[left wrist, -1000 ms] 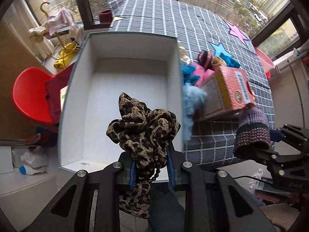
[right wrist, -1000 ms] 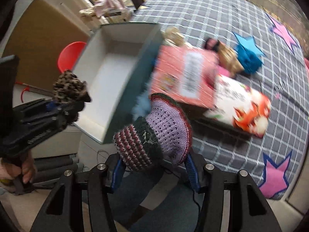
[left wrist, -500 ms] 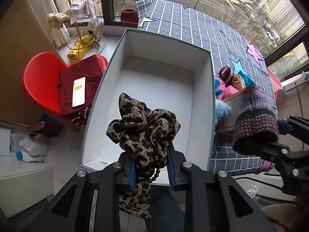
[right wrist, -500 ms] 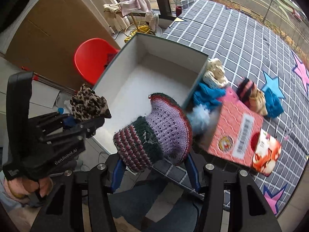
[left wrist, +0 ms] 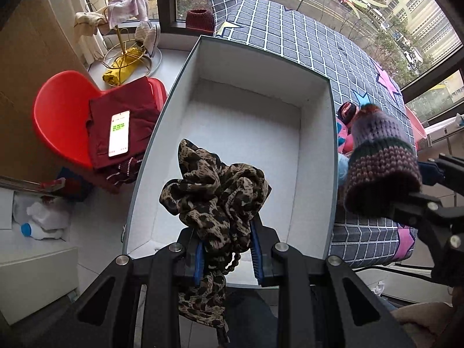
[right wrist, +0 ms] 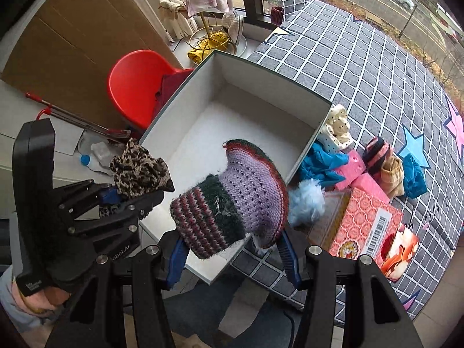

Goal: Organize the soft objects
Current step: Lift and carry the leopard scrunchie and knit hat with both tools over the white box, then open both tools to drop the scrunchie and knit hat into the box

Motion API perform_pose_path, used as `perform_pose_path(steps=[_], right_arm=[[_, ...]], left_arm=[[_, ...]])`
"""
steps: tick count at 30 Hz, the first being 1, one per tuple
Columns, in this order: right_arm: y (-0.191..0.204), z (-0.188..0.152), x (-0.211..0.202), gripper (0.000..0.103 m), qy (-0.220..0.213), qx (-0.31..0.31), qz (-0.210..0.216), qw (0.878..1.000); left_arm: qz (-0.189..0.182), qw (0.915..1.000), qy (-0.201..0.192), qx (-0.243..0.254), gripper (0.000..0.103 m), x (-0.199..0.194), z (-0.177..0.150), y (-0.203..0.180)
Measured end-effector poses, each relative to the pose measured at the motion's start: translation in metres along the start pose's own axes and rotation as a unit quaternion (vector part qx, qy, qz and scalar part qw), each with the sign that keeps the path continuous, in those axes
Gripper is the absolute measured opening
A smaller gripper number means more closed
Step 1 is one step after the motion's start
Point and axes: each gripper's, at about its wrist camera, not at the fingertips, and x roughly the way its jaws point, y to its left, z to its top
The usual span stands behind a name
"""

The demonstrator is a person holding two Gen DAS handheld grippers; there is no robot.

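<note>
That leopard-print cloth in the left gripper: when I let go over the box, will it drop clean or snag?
The leopard-print cloth looks thin and floppy: it bunches above the left gripper and a tail hangs below. It will probably land crumpled in the white box. Its dangling beaded cord could catch on a finger.

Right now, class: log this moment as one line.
left tongs: shut on leopard scarf | right tongs: shut on knitted hat | white box: empty | both over it

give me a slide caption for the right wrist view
Right gripper holds a knit hat over the open box; left gripper grips a leopard scarf alongside.
</note>
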Motion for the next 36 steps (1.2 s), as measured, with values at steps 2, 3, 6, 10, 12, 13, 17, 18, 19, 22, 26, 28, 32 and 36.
perform_pose_path(steps=[2, 3, 6, 10, 12, 13, 17, 18, 19, 22, 26, 28, 32, 36], right_arm=[[0.002, 0.003, 0.002, 0.056, 0.002, -0.002, -0.002, 1.000], [0.002, 0.004, 0.003, 0.056, 0.003, -0.003, -0.003, 1.000], [0.003, 0.007, 0.005, 0.056, 0.006, -0.003, -0.006, 1.000], [0.002, 0.011, 0.008, 0.056, 0.007, -0.001, -0.007, 1.000], [0.002, 0.012, 0.009, 0.056, 0.007, 0.000, -0.007, 1.000], [0.002, 0.013, 0.009, 0.056, 0.008, 0.000, -0.007, 1.000], [0.001, 0.018, 0.013, 0.056, 0.009, 0.000, -0.011, 1.000], [0.001, 0.020, 0.014, 0.056, 0.010, 0.001, -0.011, 1.000], [0.001, 0.022, 0.015, 0.056, 0.010, 0.001, -0.012, 1.000], [-0.001, 0.028, 0.016, 0.056, 0.008, 0.002, -0.014, 1.000], [-0.006, 0.040, 0.018, 0.056, 0.007, 0.011, -0.014, 1.000], [-0.009, 0.047, 0.019, 0.056, 0.005, 0.014, -0.016, 1.000], [-0.018, 0.062, 0.021, 0.056, 0.001, 0.028, -0.019, 0.999], [-0.029, 0.072, 0.024, 0.056, 0.002, 0.051, -0.011, 0.999]], left_arm=[[0.002, 1.0000, 0.002, 0.001, 0.028, -0.001, -0.002, 0.000], [0.004, 1.0000, 0.003, 0.001, 0.029, -0.001, -0.003, 0.001], [0.006, 1.0000, 0.005, 0.000, 0.029, 0.000, -0.003, 0.000], [0.010, 0.9999, 0.008, -0.003, 0.029, 0.000, -0.003, -0.001], [0.011, 0.9999, 0.009, -0.002, 0.029, 0.001, -0.001, -0.001], [0.012, 0.9999, 0.009, -0.002, 0.029, 0.001, -0.001, -0.001], [0.017, 0.9998, 0.010, -0.001, 0.029, 0.004, 0.003, -0.003], [0.017, 0.9998, 0.011, -0.001, 0.029, 0.004, 0.005, -0.003], [0.018, 0.9998, 0.011, 0.000, 0.029, 0.005, 0.007, -0.004], [0.022, 0.9997, 0.009, 0.008, 0.029, 0.008, 0.016, -0.006], [0.030, 0.9994, 0.004, 0.015, 0.029, 0.011, 0.034, -0.010], [0.031, 0.9995, 0.001, 0.012, 0.029, 0.013, 0.046, -0.010], [0.035, 0.9993, -0.003, 0.006, 0.029, 0.018, 0.066, -0.010], [0.040, 0.9992, 0.001, -0.004, 0.029, 0.026, 0.075, -0.009]])
